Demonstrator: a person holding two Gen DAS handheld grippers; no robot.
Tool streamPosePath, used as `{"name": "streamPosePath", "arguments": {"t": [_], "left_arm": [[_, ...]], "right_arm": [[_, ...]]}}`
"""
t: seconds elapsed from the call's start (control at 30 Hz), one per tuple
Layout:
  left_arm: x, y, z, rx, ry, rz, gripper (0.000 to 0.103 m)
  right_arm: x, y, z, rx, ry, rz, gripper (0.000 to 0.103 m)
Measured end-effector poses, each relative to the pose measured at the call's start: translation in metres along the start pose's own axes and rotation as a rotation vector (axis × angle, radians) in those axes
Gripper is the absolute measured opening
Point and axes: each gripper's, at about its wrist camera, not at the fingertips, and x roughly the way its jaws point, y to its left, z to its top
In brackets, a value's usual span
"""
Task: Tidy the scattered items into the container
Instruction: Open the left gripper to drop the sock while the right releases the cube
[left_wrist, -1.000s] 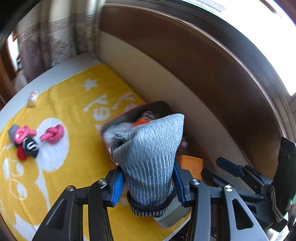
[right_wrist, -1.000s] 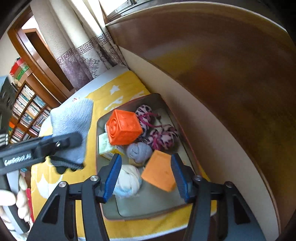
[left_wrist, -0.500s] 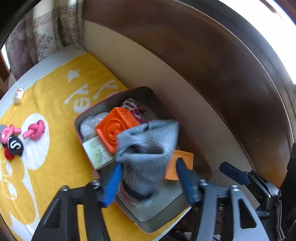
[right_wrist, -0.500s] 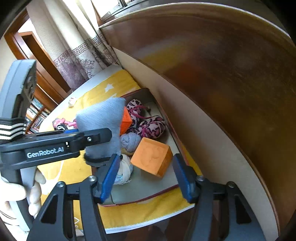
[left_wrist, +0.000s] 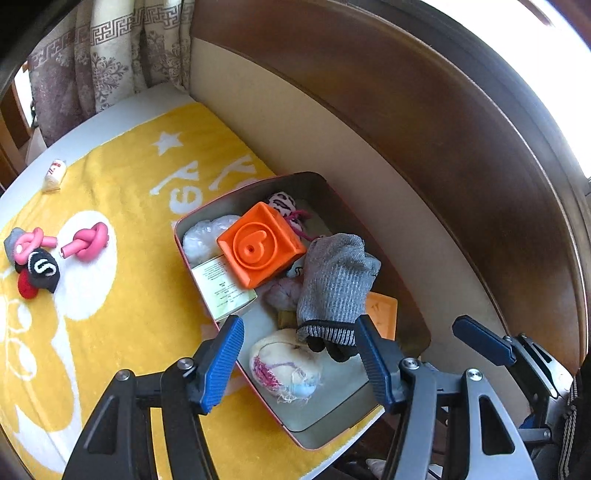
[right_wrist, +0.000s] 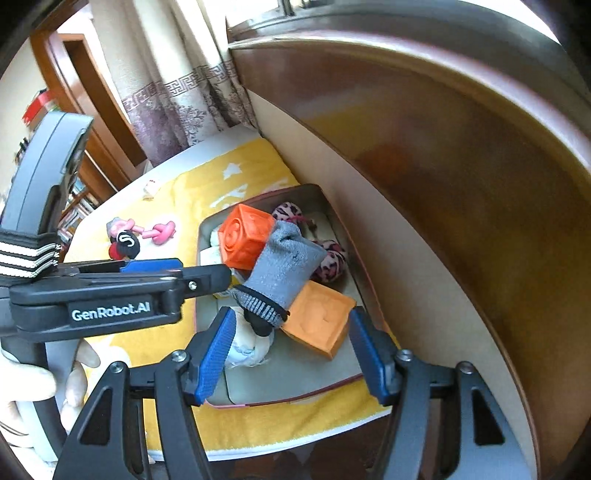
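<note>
Dropped: one grey sock (left_wrist: 338, 280), among two orange cubes (left_wrist: 260, 249).

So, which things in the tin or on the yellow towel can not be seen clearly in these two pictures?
- Pale orange block, left wrist view: mostly behind the grey sock.
- Small bottle, both views: label too small to read.
- Dark pieces beside the pink knots, left wrist view: piled together, shapes unclear.
- Tin, right wrist view: near left corner hidden by the right gripper.
</note>
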Motion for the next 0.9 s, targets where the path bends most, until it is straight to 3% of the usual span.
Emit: {"name": "streamPosePath", "arguments": {"t": [0.6,0.9], "left_arm": [[-0.031,0.015,-0.015,-0.041,-0.062,0.030,0.064],[-0.049,0.041,-0.029,-0.101,-0.093,0.066,0.064]], "right_arm": [[-0.021,0.023,0.005,-0.064,-0.056,-0.036,0.067],[-0.023,0.051,0.005,-0.132,-0.052,0.007,0.067]]}}
